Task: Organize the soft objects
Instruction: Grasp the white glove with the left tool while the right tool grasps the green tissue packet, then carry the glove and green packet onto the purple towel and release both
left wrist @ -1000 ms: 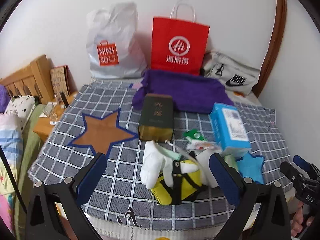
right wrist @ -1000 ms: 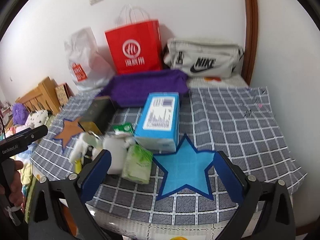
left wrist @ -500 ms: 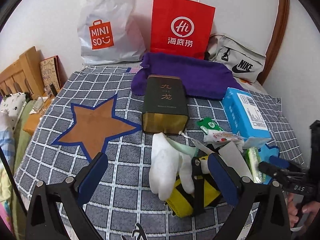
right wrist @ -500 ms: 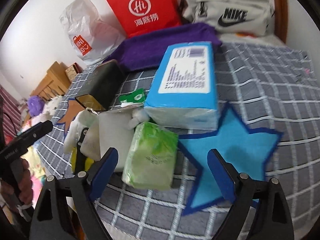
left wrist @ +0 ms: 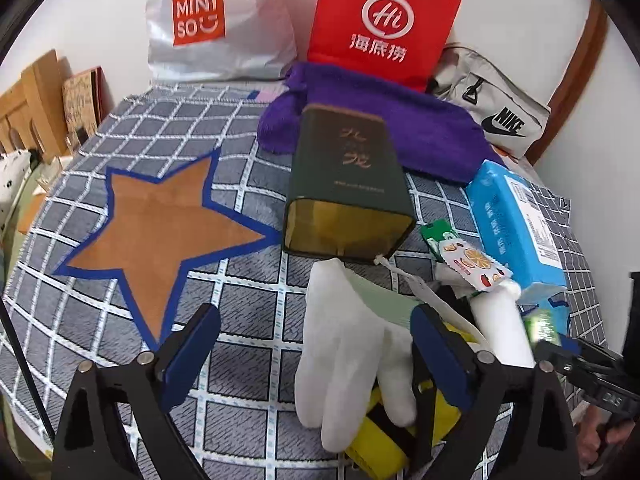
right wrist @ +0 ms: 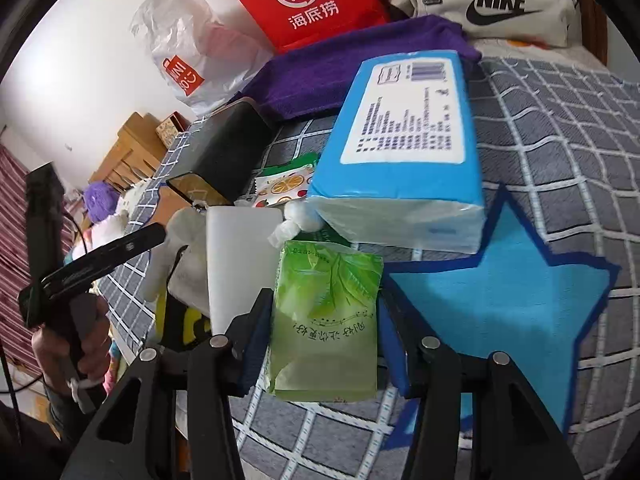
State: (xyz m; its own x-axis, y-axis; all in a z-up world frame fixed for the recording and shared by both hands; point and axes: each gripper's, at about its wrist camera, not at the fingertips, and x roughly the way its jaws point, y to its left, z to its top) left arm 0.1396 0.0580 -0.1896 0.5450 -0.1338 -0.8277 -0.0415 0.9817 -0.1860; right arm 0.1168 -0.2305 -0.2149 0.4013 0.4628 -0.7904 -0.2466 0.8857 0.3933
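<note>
The right gripper (right wrist: 320, 344) has just been closing and its blue pads now sit against both sides of the green tissue pack (right wrist: 326, 312), gripping it. The pack lies on the checked cloth (right wrist: 560, 128), just beside the blue star (right wrist: 508, 292) and in front of the blue pack (right wrist: 408, 148), with a white bottle (right wrist: 236, 256) touching its left side.

The left gripper (left wrist: 316, 354) is wide open, its jaws having eased in only a little. The white glove (left wrist: 348, 356) lies between the pads, draped over a yellow and black thing (left wrist: 384, 436); the right pad is close against the glove's edge, the left pad well apart from it, so nothing is gripped. A dark tin (left wrist: 348, 188) lies on its side just behind the glove, the brown star (left wrist: 156, 224) to its left, and a purple towel (left wrist: 424, 132) behind it. Small sachets (left wrist: 468, 258) rest between the tin and the blue pack.

At the wall stand a white bag (left wrist: 212, 20), a red bag (left wrist: 384, 24) and a grey pouch (left wrist: 492, 104)
</note>
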